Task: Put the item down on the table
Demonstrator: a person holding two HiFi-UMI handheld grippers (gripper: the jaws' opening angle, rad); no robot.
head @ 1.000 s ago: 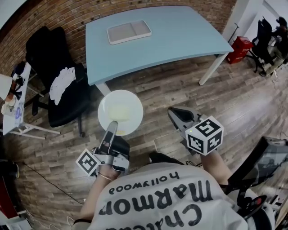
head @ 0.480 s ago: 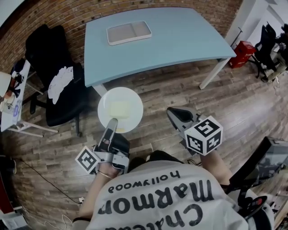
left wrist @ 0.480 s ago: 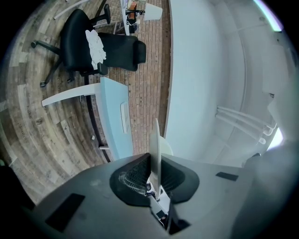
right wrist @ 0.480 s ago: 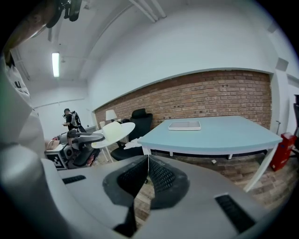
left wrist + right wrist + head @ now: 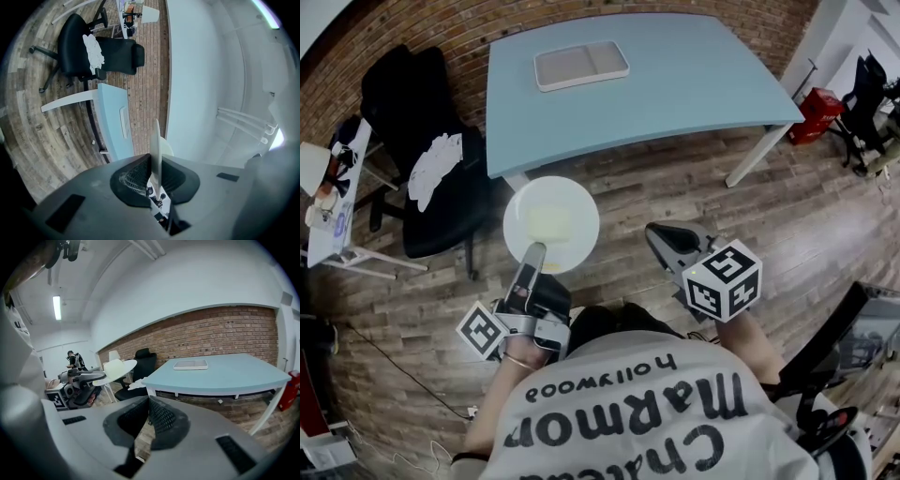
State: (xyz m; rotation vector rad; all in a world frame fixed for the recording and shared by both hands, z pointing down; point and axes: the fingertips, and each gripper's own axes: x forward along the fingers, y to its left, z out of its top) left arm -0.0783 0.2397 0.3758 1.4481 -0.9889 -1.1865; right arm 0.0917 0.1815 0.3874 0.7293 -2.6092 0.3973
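**Asker:** How many tools are you holding, and what is each one doing?

**Me:** Two. My left tool [image 5: 534,251] is clamped on the near rim of a single white plate [image 5: 551,223]. In the left gripper view the plate's edge stands pinched between the two jaws. My right tool [image 5: 658,234] has its jaws pressed together with nothing between them.

**Asker:** So where is the plate?

**Me:** It is in the air, carried out ahead of my left tool and roughly level. It hangs over the wooden floor [image 5: 675,197], just in front of the near left corner of the counter [image 5: 675,84]. It is not resting on the counter.

**Asker:** What is on the counter?

**Me:** One thing only: a pale rectangular tray [image 5: 581,65] with two compartments, lying near the far edge.

**Asker:** Anything else around?

**Me:** There is one pale blue counter against a brick wall [image 5: 534,19]. One black office chair [image 5: 394,89] stands to its left, with one white cloth [image 5: 436,169] draped over the seat. My right tool is off to the plate's right, apart from it.
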